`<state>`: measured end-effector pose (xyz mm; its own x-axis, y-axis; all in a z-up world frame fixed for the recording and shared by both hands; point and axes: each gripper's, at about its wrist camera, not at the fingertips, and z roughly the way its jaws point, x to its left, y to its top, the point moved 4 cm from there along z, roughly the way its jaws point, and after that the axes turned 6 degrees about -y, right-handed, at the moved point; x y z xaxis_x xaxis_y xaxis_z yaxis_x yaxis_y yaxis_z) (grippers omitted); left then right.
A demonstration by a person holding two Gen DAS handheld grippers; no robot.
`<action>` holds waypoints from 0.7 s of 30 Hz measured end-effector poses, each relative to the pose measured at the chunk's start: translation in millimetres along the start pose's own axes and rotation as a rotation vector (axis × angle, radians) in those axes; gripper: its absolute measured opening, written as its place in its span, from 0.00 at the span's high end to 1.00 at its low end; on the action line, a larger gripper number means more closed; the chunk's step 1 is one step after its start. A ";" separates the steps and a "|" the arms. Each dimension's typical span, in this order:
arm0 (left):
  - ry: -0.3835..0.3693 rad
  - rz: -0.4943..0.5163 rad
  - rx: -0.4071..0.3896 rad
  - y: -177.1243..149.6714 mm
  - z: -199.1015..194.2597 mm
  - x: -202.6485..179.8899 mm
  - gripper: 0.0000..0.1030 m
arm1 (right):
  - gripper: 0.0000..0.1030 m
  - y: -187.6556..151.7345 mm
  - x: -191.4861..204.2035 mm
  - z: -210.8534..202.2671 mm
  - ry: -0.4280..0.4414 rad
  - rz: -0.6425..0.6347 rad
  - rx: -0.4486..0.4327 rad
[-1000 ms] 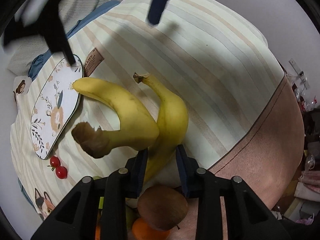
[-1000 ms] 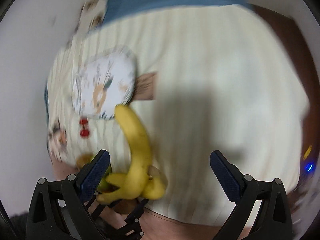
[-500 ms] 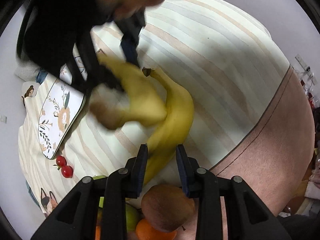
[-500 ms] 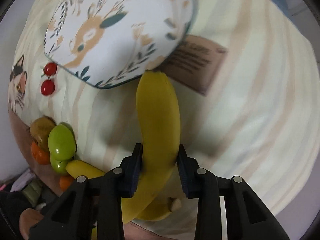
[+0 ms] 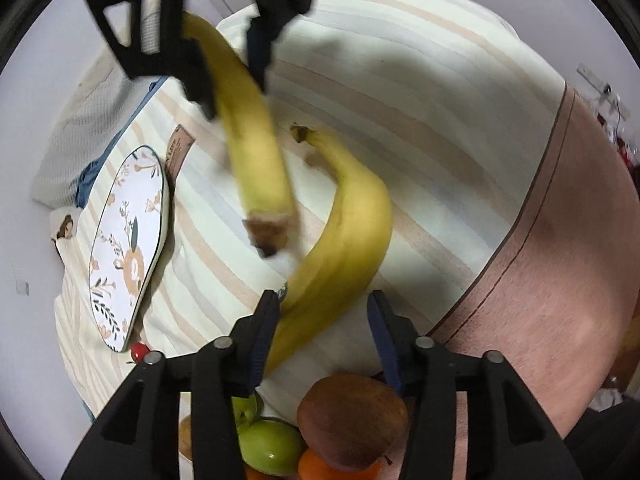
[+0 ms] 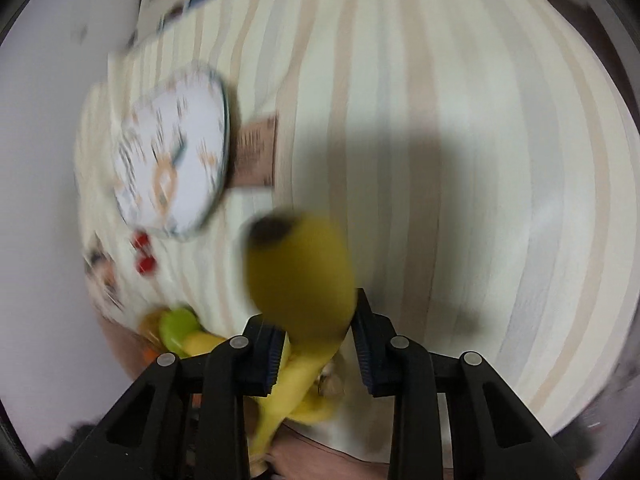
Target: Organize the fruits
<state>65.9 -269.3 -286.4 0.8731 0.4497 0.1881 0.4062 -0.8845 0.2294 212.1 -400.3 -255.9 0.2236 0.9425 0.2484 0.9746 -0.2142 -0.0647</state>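
striped cloth [image 5: 400, 80], right tongs [image 6: 316, 344] clamping banana [image 6: 300, 276]

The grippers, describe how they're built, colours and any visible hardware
Both the left gripper and right gripper are matte black plastic frames with triangular cut-outs and round silver bolts along the top. Each finger ends in a dark blue ribbed pad. No cables, markings or sleeves show.

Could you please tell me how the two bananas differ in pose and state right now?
The lifted banana hangs clear of the striped cloth, clamped in the right tongs; the other banana lies on the cloth between the left tongs, whose jaws are opening. The lifted banana's torn brown stem end points down; the other banana's dark tip points away from the camera. Both are yellow and curved.
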 end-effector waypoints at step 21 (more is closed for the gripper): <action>-0.101 -0.121 0.028 9.4 -11.6 31.2 0.59 | 0.51 35.3 -81.1 -29.9 0.068 0.257 -0.058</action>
<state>93.9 -262.1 -267.3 0.8396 0.5395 0.0629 0.5160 -0.8284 0.2178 228.6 -492.1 -249.4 0.4622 0.8361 0.2954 0.8840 -0.4609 -0.0788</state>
